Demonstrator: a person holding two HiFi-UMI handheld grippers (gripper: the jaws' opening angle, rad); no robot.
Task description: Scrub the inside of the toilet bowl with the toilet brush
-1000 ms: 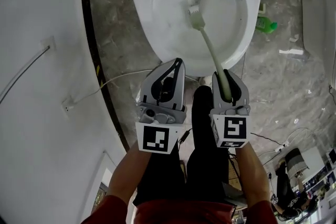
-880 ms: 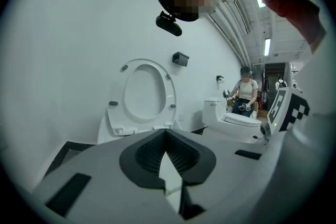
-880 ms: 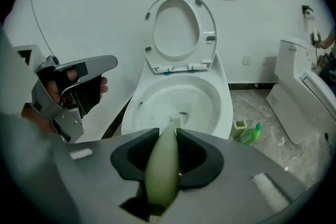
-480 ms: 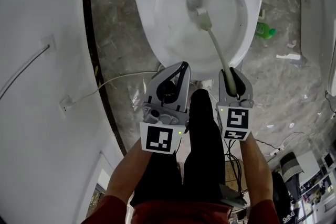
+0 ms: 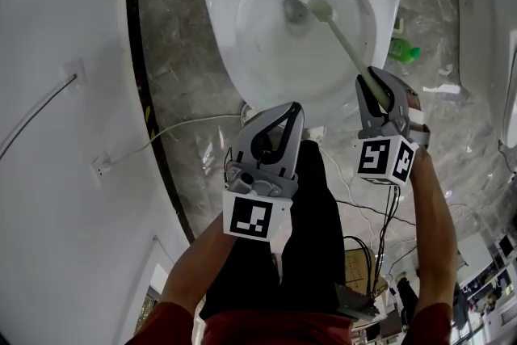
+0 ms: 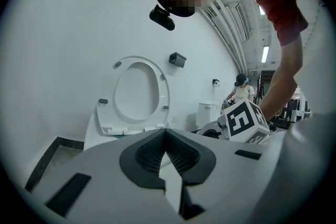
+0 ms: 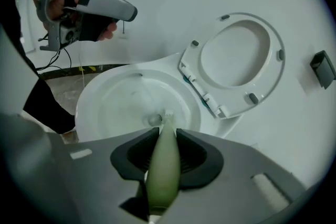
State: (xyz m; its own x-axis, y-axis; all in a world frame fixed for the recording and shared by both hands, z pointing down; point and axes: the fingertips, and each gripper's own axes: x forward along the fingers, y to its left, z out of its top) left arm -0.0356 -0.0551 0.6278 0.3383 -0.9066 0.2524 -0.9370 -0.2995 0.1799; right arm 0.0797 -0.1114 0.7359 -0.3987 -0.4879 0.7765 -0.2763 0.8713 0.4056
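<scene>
Overall, the left side of the head view is filled by a white wall (image 5: 56, 133), and a grey marbled floor (image 5: 182, 52) is seen beside it. A white toilet bowl (image 5: 222, 28) is set on this floor at the top of the view, and its seat (image 7: 231, 97) is seen raised upright behind it in the right gripper view. Two legs in dark trousers (image 5: 311, 254) are seen below the bowl, between the two grippers. The left gripper (image 5: 295, 105) is held in front of the bowl, outside its rim; its jaws are seen brought together at the tips, with nothing between them. The right gripper (image 5: 373, 81) is held at the bowl's front right edge, and its jaws are closed on the pale green handle of the toilet brush (image 5: 343, 36). The handle is gripped near its thick end and is directed across the rim and down into the bowl. The brush head (image 5: 317, 6) is placed low inside the bowl, just beside the drain opening (image 5: 295, 10). A green bottle (image 5: 401, 50) is seen lying on the floor to the right of the bowl. A thin white cable (image 5: 190, 124) is run across the floor from the wall toward the base of the bowl.
</scene>
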